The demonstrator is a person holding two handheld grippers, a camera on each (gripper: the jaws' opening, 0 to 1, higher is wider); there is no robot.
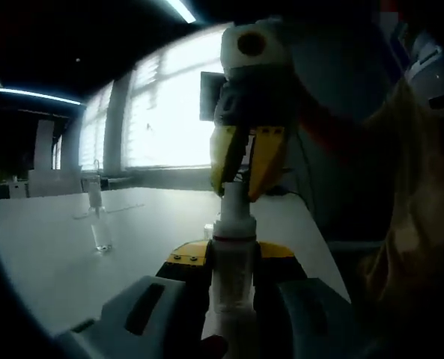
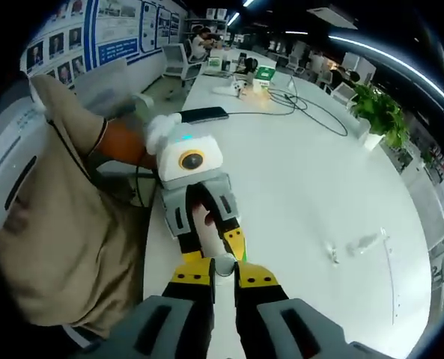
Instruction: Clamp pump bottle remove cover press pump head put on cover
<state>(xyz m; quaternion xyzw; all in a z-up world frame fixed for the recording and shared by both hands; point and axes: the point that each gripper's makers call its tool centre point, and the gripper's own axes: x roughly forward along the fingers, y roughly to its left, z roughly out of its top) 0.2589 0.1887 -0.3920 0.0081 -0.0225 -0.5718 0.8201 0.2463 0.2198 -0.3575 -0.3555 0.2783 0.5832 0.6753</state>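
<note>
Bottle clamped upright: in the left gripper view the left gripper [image 1: 233,280] has its yellow-tipped jaws closed on the body of the slim translucent white pump bottle [image 1: 231,262], held above the near edge of the white table [image 1: 64,254]. Right gripper [image 1: 245,176] comes down from above, its yellow jaws pinched around the bottle's top. Can't tell whether that part is the cover or the bare pump head.

Right gripper view, same contact end-on: right gripper [image 2: 223,275] with jaws nearly together on the small round white bottle top [image 2: 224,265], left gripper [image 2: 207,224] just beyond, gripping below it. Person in a tan short-sleeved shirt [image 2: 57,217] stands at the table edge, holding the grippers.

Further out on the table in the left gripper view: small clear plastic container [image 1: 99,228], standing well apart from the bottle. Right gripper view shows clear plastic pieces [image 2: 360,245] lying on the table, then a dark flat phone-like slab [image 2: 204,114], cables and a green leafy plant [image 2: 379,112] farther off.
</note>
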